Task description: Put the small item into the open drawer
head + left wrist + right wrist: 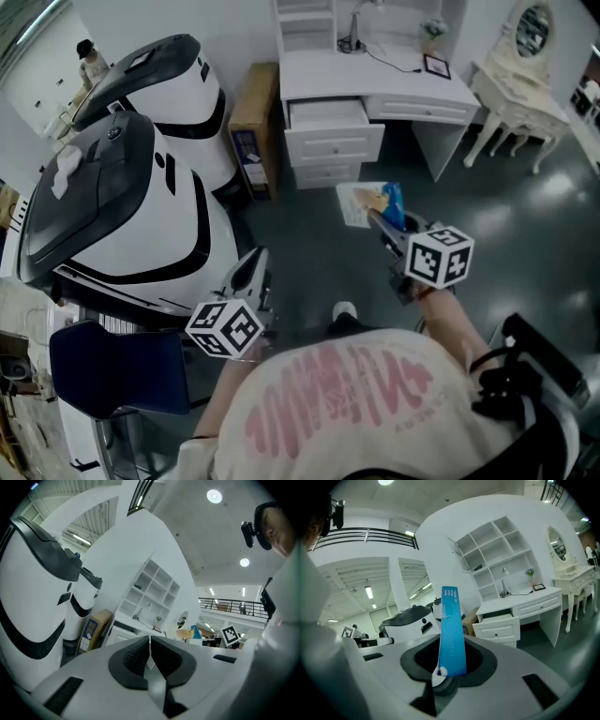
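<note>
The blue packet [452, 630] stands upright, pinched at its lower end by the fingers of the right gripper [382, 225], which are closed on it. Held by one end, most of its length juts out free, so it should be able to enter the drawer ahead of the fingers. It hangs over the dark floor [525, 234], well short of the open drawer [326, 114] and pointed toward it. That drawer is the top one in the white bench [394, 80], pulled out with its mouth upward, so the packet could be dropped in from above. The left gripper [251, 274], farther from the drawer, has its fingers shut together on nothing; I judge it idle. A cardboard box [253, 127] stands just left of the drawer.
</note>
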A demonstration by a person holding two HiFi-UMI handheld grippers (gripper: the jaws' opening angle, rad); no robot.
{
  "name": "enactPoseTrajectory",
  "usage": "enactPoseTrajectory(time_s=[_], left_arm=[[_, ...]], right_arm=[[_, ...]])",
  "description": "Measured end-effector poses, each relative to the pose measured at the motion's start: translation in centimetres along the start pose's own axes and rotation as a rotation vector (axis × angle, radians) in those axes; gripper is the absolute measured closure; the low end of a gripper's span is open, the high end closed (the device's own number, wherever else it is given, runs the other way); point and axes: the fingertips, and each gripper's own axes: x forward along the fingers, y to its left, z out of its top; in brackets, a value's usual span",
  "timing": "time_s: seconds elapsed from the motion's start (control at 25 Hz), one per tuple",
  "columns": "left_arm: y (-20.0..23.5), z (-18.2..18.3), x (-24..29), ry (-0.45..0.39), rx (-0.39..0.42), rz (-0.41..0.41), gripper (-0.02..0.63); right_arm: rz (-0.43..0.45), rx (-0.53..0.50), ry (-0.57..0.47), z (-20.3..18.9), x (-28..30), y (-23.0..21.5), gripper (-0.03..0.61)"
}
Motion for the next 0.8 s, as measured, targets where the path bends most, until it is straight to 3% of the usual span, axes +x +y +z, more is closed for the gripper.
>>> enactPoseTrajectory(time_s=[0.44, 0.8], left_arm=[[2.2, 5.4, 13.2, -0.058, 0.002, 0.030, 0.574], [3.4, 4.9, 19.3, -0.051, -0.004, 0.085, 0.574]], right_arm=[[0.059, -0.051, 0.002, 8.5, 8.3, -7.9, 0.482], [0.070, -0.004, 0.011, 9.1, 10.5, -13.3, 0.482]])
